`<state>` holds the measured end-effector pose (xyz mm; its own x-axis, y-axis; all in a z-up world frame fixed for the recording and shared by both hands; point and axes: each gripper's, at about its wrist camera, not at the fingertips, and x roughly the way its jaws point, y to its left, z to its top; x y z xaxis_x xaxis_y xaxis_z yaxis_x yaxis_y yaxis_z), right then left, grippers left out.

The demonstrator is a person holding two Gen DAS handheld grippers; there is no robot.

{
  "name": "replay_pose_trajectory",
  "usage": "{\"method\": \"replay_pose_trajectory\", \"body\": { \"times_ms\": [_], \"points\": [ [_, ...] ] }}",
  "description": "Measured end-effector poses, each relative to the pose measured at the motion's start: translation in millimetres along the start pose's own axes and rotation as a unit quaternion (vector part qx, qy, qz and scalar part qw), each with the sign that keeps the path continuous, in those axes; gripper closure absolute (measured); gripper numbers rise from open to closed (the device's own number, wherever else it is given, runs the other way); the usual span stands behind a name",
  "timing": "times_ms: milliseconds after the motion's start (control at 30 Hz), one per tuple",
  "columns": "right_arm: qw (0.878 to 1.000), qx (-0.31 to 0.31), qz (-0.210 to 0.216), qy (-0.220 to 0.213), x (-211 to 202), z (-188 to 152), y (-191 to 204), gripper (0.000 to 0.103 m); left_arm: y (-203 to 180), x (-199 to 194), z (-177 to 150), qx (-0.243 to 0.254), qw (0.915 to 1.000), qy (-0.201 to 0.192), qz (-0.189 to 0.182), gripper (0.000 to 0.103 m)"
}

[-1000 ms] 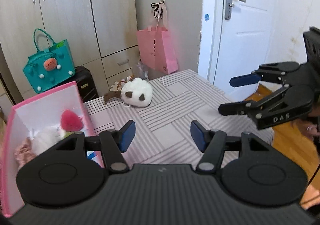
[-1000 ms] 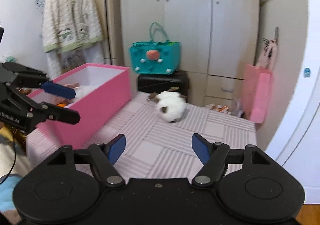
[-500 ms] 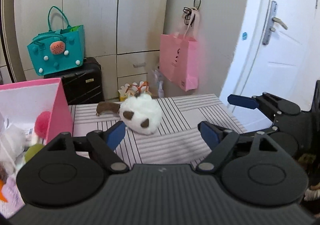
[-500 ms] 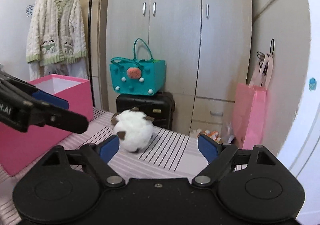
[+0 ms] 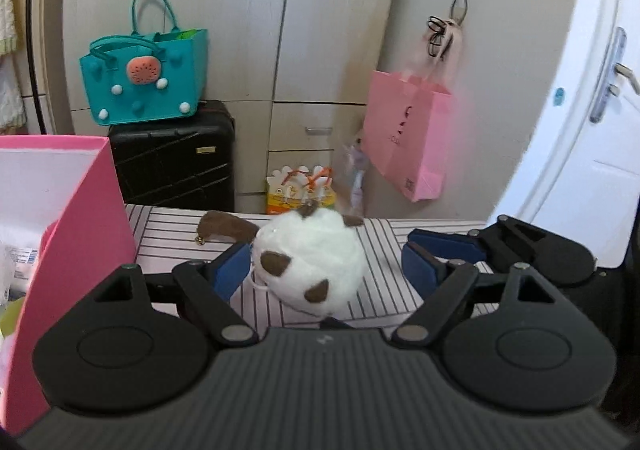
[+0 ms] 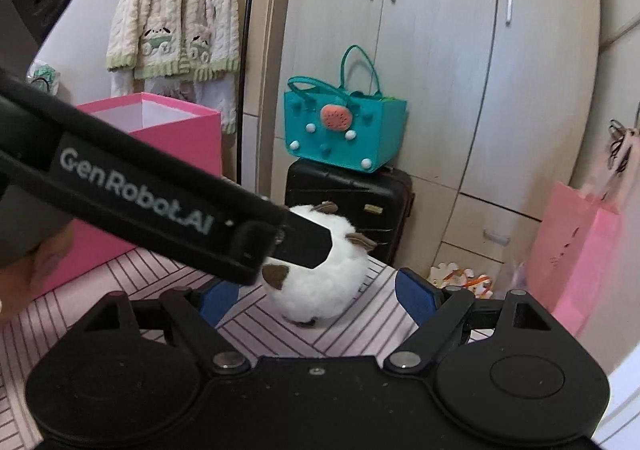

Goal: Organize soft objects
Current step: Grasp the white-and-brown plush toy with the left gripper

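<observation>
— On the striped tablecloth, from the left wrist view, what lies there?

— A round, fluffy white plush toy with brown patches and a brown tail that carries a small bell. It sits between the blue pads of the left gripper, whose jaws are spread wide; the left pad is just beside the fur, and I cannot tell whether it touches. Nothing is clamped. The right gripper shows at the right edge, its blue-padded fingers parted and empty.

— And around it?

— A stiff pink box with a white inside stands at the left on the cloth, and what it holds is hard to make out. Behind are a pale wood-grain wardrobe, a hard black suitcase bearing a teal felt tote, a glossy pink paper bag hung on a hook, and a white door.

— From the right wrist view?

— The plush toy rests on the pink-and-white striped cloth ahead of the right gripper, wide open and holding nothing. A black matte finger of the left gripper crosses from the left, its tip over the toy. The pink box stands at the left, with a knitted cream cardigan hanging behind.
</observation>
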<state>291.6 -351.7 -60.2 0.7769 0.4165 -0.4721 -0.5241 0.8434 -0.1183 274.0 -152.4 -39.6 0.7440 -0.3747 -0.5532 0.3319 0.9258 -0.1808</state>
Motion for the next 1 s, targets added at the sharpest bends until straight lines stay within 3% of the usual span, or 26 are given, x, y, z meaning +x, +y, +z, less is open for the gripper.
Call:
{"method": "replay_pose_trajectory", "body": {
  "times_ms": [200,367,600,700,833,900,1000],
  "points": [
    [1.0,-0.001,0.023,0.01,28.1,-1.1,-2.1,0.015,0.6,25.0,0.5,-0.037,0.9991,0.018,0.01,0.022],
    [1.0,0.007,0.014,0.027,39.7,-2.4,-0.5,0.015,6.6,35.7,-3.7,-0.063,0.9977,0.015,0.019,0.022],
    [0.998,0.036,0.036,0.031,42.2,-2.7,-7.5,0.017,37.3,34.7,-6.3,-0.156,0.9877,-0.004,0.004,0.022],
    [0.997,0.046,0.043,0.033,41.6,-3.9,-8.1,0.029,34.9,43.1,-8.1,-0.143,0.9895,0.007,0.017,0.023],
    [0.996,0.065,0.044,0.037,40.4,-5.8,-13.8,0.033,38.0,52.4,-9.9,-0.162,0.9867,0.015,0.008,0.022],
    [0.995,0.074,0.047,0.038,39.0,-7.3,-11.2,0.034,37.9,55.1,-11.6,-0.165,0.9859,0.024,-0.016,0.037],
    [0.995,0.079,0.042,0.037,34.6,-7.1,-6.0,0.035,34.4,52.4,-15.3,-0.157,0.9869,0.03,-0.022,0.038]
  ]
}}
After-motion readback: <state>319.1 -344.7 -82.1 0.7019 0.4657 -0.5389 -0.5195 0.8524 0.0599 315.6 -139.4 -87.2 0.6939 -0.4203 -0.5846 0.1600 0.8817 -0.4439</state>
